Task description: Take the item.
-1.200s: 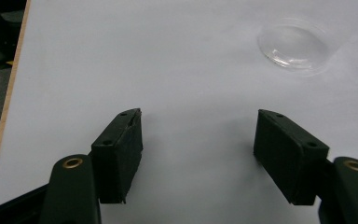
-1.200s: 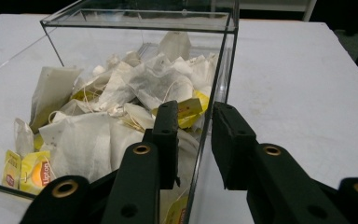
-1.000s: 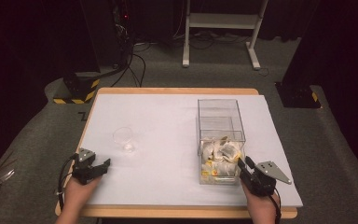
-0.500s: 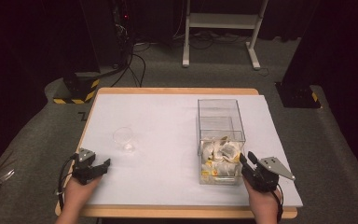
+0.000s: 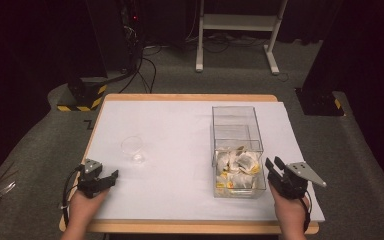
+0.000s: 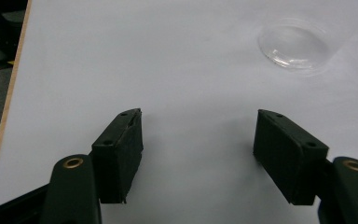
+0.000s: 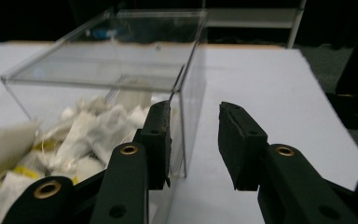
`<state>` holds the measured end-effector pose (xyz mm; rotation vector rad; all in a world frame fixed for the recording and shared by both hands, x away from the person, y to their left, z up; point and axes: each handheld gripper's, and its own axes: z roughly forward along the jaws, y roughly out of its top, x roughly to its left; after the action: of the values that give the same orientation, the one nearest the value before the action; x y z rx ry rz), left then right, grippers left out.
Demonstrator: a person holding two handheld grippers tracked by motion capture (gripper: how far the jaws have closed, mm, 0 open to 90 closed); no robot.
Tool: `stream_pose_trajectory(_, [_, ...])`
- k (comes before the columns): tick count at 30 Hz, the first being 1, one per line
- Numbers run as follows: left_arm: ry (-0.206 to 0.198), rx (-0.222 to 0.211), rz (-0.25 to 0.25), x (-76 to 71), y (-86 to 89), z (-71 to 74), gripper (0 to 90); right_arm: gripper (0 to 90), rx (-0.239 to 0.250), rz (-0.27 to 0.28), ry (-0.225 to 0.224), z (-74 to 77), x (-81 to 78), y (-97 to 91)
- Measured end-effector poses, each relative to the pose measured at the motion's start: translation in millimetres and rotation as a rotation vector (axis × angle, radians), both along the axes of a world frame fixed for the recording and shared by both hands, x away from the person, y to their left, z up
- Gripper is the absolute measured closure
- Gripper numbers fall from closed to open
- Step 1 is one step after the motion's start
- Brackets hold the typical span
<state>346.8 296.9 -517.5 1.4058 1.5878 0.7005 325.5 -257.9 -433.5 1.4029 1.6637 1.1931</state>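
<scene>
A clear plastic box (image 5: pixel 232 117) stands right of the table's middle, its near half full of several white tea bags (image 5: pixel 237 165) with yellow tags. My right gripper (image 5: pixel 273 163) sits open just right of the box's near corner, with nothing between its jaws. In the right gripper view the box (image 7: pixel 107 65) and the tea bags (image 7: pixel 88 130) lie left of my right gripper (image 7: pixel 193 135); its left jaw stands beside the box's wall. A small clear round dish (image 5: pixel 132 147) rests left of centre. My left gripper (image 5: pixel 111 176) stands open near the front left, short of the dish (image 6: pixel 293 44).
The white table top (image 5: pixel 180 125) has a wooden edge (image 5: pixel 180 227) along the front. Beyond the table stand a white metal frame (image 5: pixel 235 30), cables on grey carpet, and a black-and-yellow striped base (image 5: pixel 82 95) at the far left.
My right gripper has moved a little forward and to the right, alongside the box's near corner. The left gripper and the dish have stayed put.
</scene>
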Motion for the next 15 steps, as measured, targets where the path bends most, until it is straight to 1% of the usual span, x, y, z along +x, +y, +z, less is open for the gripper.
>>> stream_pose_trajectory(1, [-0.001, -0.001, 0.001, 0.1, -0.1, 0.0, 33.0, 64.6, 0.009, -0.004, -0.008, 1.2, 0.0, -3.2])
stream_pose_trajectory(2, [0.000, 0.000, 0.001, 0.0, -0.1, 0.0, 33.0, 64.6, 0.007, -0.009, -0.006, 1.4, 0.8, -5.8])
stream_pose_trajectory(7, [0.000, 0.001, 0.003, -0.2, -0.3, 0.1, 33.2, 64.6, -0.024, -0.012, 0.021, -6.6, 6.9, -11.2])
stream_pose_trajectory(11, [0.000, 0.000, 0.006, -0.4, -0.5, 0.2, 33.4, 64.4, -0.053, -0.014, 0.061, -20.1, 17.1, -16.4])
stream_pose_trajectory(12, [-0.007, -0.004, 0.007, -0.5, -1.2, 0.1, 33.8, 64.4, -0.059, -0.014, 0.069, -22.8, 18.8, -16.9])
stream_pose_trajectory(13, [-0.004, 0.002, -0.001, -1.2, -1.0, 0.3, 35.2, 64.3, -0.075, -0.010, 0.083, -26.9, 21.3, -18.1])
stream_pose_trajectory(15, [-0.012, 0.001, -0.008, -2.1, -2.5, 0.3, 38.5, 63.5, -0.084, -0.004, 0.106, -32.4, 24.4, -19.9])
